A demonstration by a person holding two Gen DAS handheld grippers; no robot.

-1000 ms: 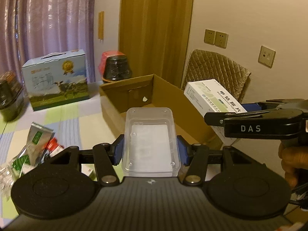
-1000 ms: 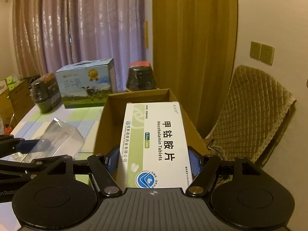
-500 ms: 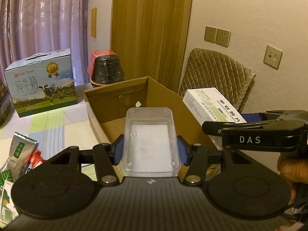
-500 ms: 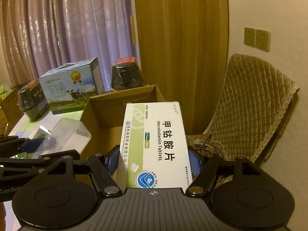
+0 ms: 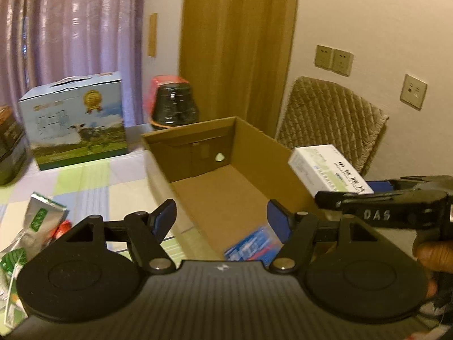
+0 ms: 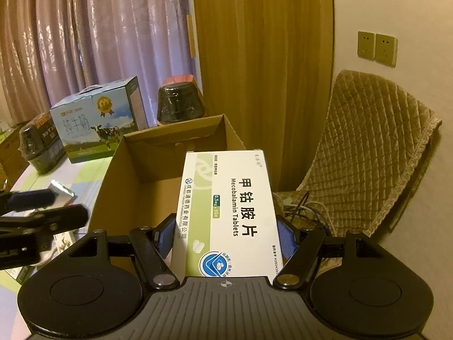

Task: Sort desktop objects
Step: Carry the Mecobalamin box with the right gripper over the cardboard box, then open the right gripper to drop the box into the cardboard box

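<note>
Right gripper [image 6: 225, 233] grips "Mecobalamin Tablets" box [image 6: 226, 215].

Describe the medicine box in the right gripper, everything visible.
The medicine box is a flat white carton with green panels, black Chinese characters, "Mecobalamin Tablets" and a round blue logo. It looks intact and closed. The right gripper clamps its long sides near one end, holding it face-up above the cardboard box, touching nothing else.
</note>
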